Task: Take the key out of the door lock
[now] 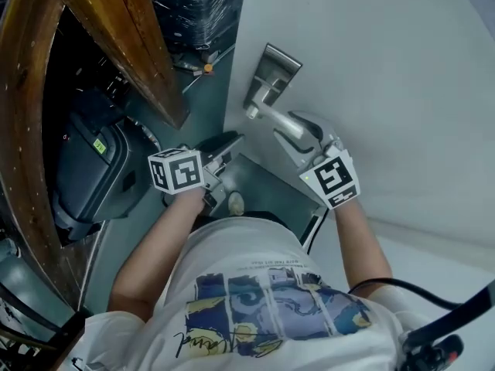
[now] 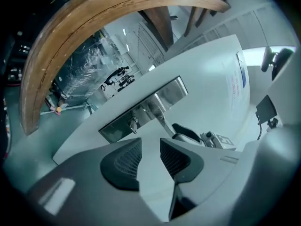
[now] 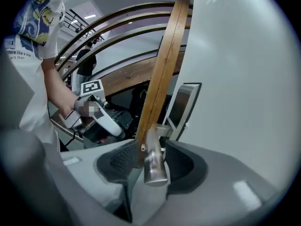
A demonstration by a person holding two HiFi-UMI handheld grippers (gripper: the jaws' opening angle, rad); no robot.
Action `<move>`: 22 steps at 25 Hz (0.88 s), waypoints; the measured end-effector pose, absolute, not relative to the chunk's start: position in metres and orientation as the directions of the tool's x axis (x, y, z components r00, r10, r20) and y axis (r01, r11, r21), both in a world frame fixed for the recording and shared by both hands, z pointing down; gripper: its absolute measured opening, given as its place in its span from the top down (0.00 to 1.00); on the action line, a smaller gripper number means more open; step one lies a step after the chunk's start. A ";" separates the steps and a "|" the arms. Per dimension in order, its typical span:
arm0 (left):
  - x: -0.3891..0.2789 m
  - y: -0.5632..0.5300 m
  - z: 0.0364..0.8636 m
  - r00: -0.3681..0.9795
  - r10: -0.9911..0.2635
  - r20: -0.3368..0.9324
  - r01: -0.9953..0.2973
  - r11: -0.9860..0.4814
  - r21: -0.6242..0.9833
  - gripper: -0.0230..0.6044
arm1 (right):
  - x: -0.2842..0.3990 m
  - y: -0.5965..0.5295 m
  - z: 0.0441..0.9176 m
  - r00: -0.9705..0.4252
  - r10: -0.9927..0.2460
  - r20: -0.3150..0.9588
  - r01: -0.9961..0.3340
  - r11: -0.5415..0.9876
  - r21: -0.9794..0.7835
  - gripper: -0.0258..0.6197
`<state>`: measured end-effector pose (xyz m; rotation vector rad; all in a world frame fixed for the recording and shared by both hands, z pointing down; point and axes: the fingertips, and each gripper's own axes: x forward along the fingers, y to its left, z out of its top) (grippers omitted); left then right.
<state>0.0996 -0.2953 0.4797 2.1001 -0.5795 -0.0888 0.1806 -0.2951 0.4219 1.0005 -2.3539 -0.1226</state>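
Note:
A steel lock plate [image 2: 141,108] is fixed on the white door [image 1: 387,76]. A small key [image 2: 134,124] sticks out of the plate's left part, beside the lever handle [image 2: 162,119]. My left gripper [image 2: 150,157] is open with nothing between its ribbed pads and points at the plate from a short way off; in the head view the left gripper [image 1: 226,145] hangs just left of the door edge. My right gripper [image 3: 150,160] stands open astride the lever handle [image 3: 153,161], whose end lies between the jaws. From above, the right gripper [image 1: 303,136] sits at the handle [image 1: 286,122].
A curved wooden frame [image 1: 116,45] rises to the left of the door. Beyond it a dark case [image 1: 93,168] stands on the floor, with a plastic-wrapped stack [image 1: 197,6] farther back. A person [image 3: 87,65] stands far off in the right gripper view.

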 end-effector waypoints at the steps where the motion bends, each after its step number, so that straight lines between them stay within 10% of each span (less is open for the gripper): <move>1: 0.102 -0.299 0.484 0.883 -0.445 0.148 -0.357 -0.434 0.827 0.75 | 0.179 -0.296 0.425 -0.563 -0.677 0.474 -0.623 0.724 0.295 0.70; 22: 0.147 -0.358 0.521 0.825 -0.565 -0.012 -0.071 -0.124 0.990 0.84 | 0.177 -0.304 0.429 -0.616 -0.629 0.474 -0.568 0.771 0.286 0.77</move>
